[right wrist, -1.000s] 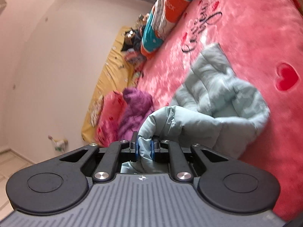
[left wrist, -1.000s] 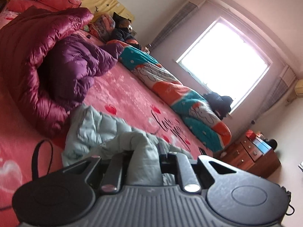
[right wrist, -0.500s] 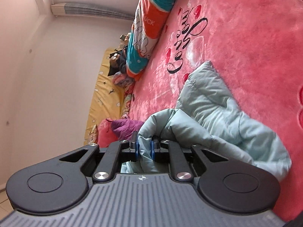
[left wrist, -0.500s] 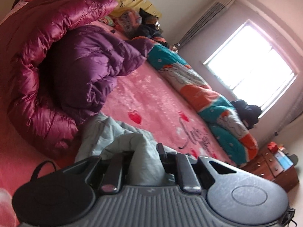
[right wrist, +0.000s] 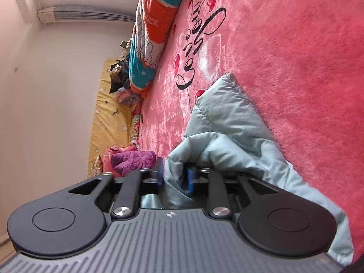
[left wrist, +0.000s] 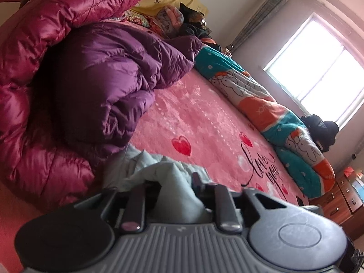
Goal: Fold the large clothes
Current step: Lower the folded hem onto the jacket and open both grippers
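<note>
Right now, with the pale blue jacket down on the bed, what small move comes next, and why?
Probably back both claws off. The right claw has just been opening, the jacket fold loose between its pads; the left claw likewise.

Hidden and cut-off parts, both wrist views

My left gripper [left wrist: 175, 188] has its fingertips buried in the pale blue jacket [left wrist: 173, 191], so I cannot tell whether the pads press it. On my right gripper [right wrist: 174, 177] the fabric bunches between the blue pads [right wrist: 190, 179] and hides their inner faces. The jacket's lower end runs behind the gripper body and off the frame. The magenta coat [left wrist: 45, 91] is cut by the left edge; the dresser [left wrist: 341, 202] is partly out of view.
</note>
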